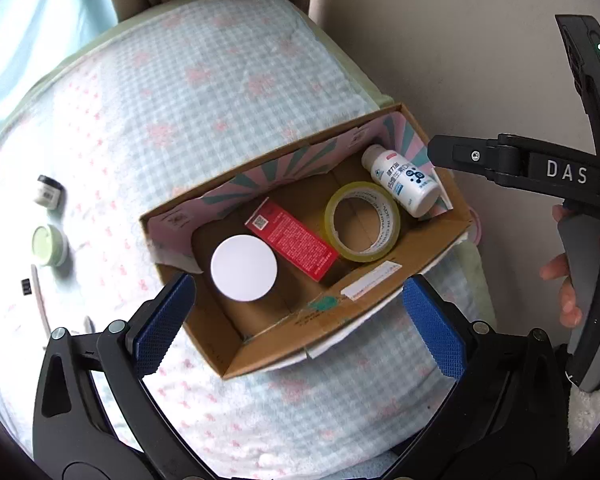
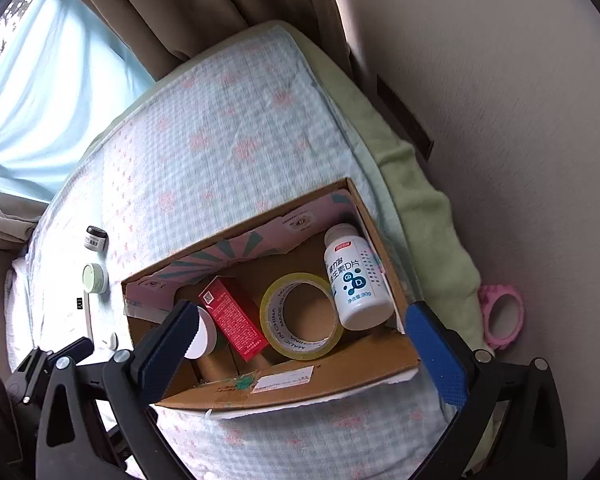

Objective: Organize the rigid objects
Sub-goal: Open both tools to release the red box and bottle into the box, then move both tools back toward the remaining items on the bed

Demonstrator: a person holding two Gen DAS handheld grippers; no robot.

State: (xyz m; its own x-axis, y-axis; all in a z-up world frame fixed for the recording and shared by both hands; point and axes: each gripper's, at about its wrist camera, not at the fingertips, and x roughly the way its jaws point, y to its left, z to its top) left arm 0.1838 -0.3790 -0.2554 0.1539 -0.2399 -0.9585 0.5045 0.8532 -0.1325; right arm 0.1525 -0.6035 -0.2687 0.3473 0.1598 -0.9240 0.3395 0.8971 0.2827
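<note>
Evidently mid-sort, both my left gripper [image 1: 296,316] and right gripper [image 2: 312,344] hung wide open and empty above the box [image 1: 384,300] on the bed [image 1: 220,92], where four things lay; beyond, two jars [image 1: 50,245] awaited my next reach and grasp.

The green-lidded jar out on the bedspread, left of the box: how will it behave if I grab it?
The green-lidded jar looks squat and round, standing upright, so it probably will not tip. Its smooth curved wall may slip or twist between flat jaws. It sits on soft quilted bedding, so pressing down would likely sink it rather than steady it.
</note>
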